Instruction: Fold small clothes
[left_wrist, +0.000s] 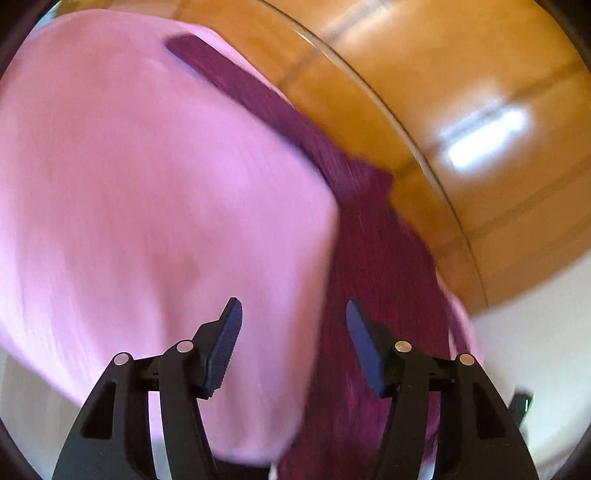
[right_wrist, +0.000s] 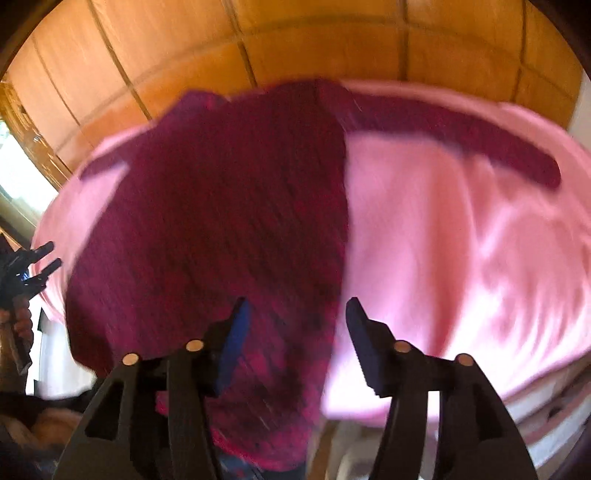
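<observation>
Sweater (right_wrist: 221, 221): soft knit, limp, light; lies ahead on pink cloth (right_wrist: 461, 240).
Hold: judged best at hem.
Left gripper (left_wrist: 293, 343): spread, empty.
Right gripper (right_wrist: 297, 343): spread, empty.

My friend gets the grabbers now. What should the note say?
Left gripper: open, holding nothing, over the edge where the pink cloth meets the maroon knit garment.
Right gripper: open, holding nothing, over the garment.
The garment lies on the pink cloth, one sleeve stretched out sideways.
Done: the body seems folded along a straight edge; blur makes this unsure.
Left: probably fold that sleeve in, then finish folding.
</observation>
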